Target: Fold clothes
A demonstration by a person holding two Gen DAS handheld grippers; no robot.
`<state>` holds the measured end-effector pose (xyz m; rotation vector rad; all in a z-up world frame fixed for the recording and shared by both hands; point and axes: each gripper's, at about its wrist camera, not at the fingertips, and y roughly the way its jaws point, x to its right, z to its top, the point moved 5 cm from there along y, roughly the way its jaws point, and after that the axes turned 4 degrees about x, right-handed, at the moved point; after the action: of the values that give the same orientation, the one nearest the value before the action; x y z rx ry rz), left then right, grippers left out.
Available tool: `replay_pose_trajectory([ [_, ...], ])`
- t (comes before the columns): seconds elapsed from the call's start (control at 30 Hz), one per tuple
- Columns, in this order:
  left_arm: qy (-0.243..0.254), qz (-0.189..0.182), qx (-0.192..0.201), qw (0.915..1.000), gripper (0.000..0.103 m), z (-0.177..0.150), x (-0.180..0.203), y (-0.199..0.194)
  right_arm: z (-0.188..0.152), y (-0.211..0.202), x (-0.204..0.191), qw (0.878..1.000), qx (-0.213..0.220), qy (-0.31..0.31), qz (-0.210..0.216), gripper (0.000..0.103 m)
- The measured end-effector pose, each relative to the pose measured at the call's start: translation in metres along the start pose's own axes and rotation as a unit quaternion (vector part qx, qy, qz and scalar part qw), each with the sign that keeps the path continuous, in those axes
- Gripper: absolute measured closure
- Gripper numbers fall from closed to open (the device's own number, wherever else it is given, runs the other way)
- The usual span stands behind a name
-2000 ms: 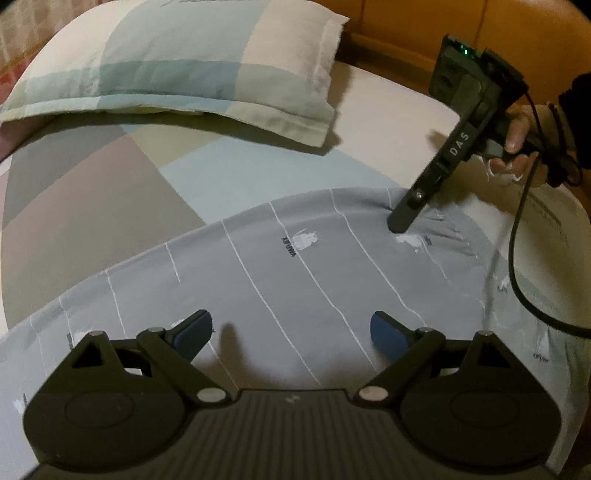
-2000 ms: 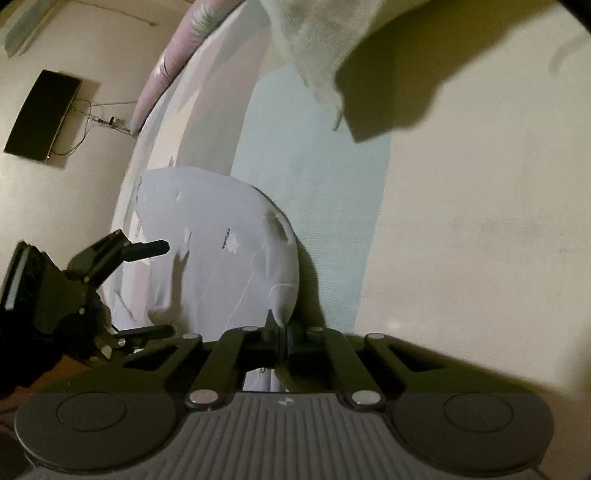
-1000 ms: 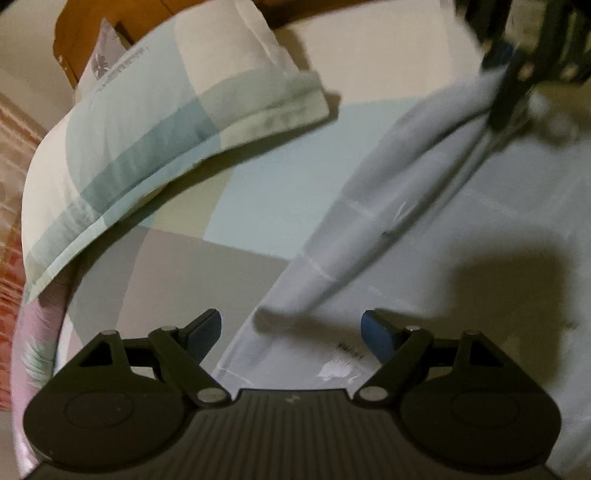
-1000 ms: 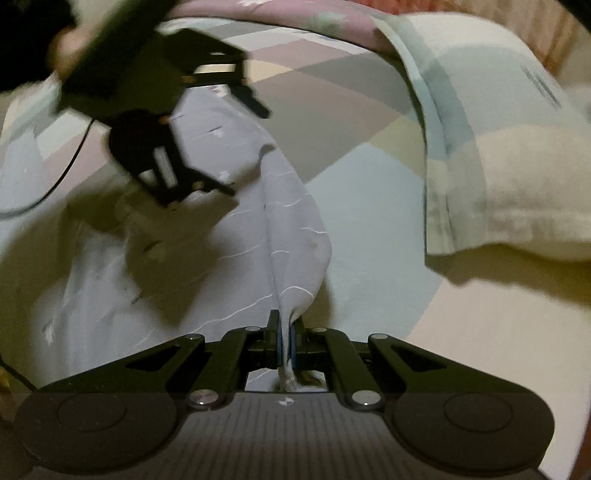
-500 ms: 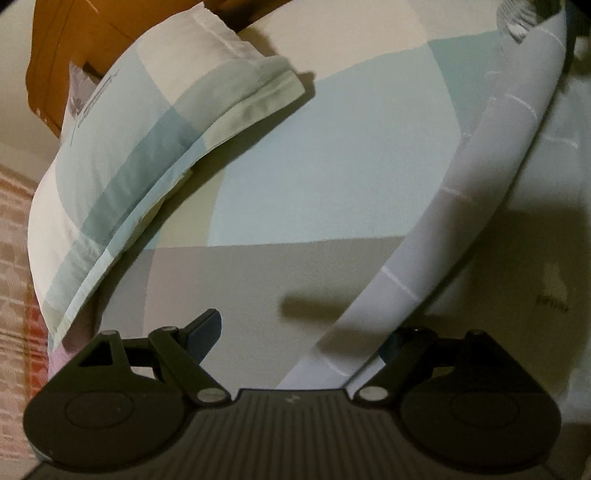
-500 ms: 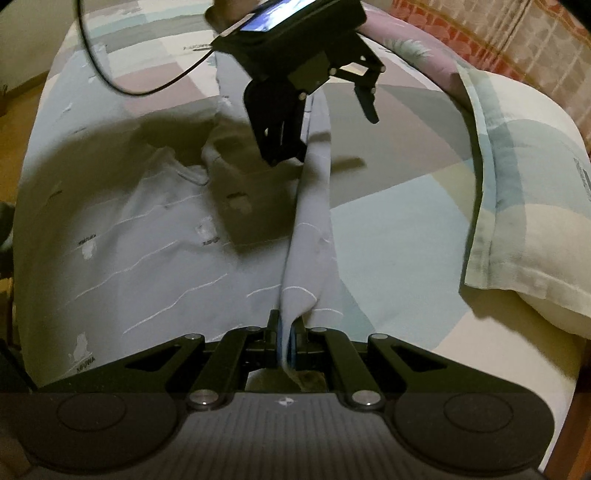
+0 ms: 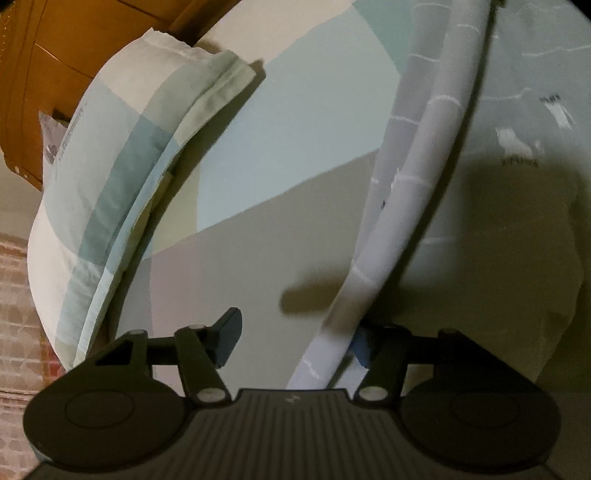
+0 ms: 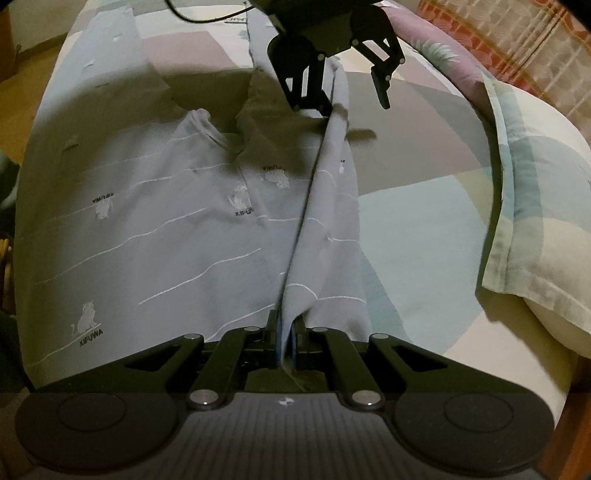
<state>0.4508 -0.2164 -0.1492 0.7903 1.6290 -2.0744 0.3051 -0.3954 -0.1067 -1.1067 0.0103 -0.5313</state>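
— Jaws first: how do they stand?

— Right gripper (image 8: 285, 341) has its jaws pressed together on a raised fold of the grey shirt (image 8: 166, 229), pinching the cloth at the near hem side. Left gripper (image 7: 295, 339) has its jaws spread wide; the lifted ridge of fabric runs between them and lies against the blue-padded finger on the right, while the other finger (image 7: 227, 336) hangs clear over the bed.

— Left gripper seen from the other camera?

— Yes, at the far end of the same ridge, near the collar (image 8: 218, 129), its jaws apart and one finger down against the cloth.

— Where is the shirt?

— Spread front-up on the bed, buttoned placket (image 8: 258, 221) down the middle, thin white stripes across it and small lion prints marked XIFUWA. One side edge is drawn up into a taut ridge from the right gripper to the left gripper, standing above the flat body of the garment.

— Around it?

— Patchwork bedsheet (image 7: 295, 129) in pale blue, grey, cream and mauve beneath. Checked pillow (image 7: 122, 166) well apart from the shirt, beside a wooden headboard (image 7: 55, 55). Black cable (image 8: 207, 14) trails across the far end of the bed.
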Motion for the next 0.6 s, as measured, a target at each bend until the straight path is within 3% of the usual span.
replay_pose_trajectory([
  [0.1,0.001,-0.019,-0.005,0.9998,0.057,-0.004,0.0,0.0,0.001,0.0,0.0,1.0,-0.003,0.0,-0.003,0.097],
  [0.17,0.004,-0.034,-0.013,0.9993,0.093,-0.006,0.005,-0.001,0.001,0.0,-0.001,1.0,-0.005,0.0,-0.006,0.097],
  [0.2,0.01,-0.039,-0.018,0.999,0.1,-0.006,0.01,-0.001,0.002,0.0,-0.001,1.0,-0.006,0.0,-0.007,0.097],
  [0.47,-0.037,-0.005,-0.016,0.9992,0.102,-0.003,0.009,-0.032,0.001,-0.001,0.001,0.999,-0.015,0.004,-0.038,0.097],
  [0.6,-0.036,-0.003,-0.008,0.9993,0.102,-0.001,0.013,-0.059,0.0,-0.006,0.0,0.998,-0.02,-0.011,-0.057,0.097],
])
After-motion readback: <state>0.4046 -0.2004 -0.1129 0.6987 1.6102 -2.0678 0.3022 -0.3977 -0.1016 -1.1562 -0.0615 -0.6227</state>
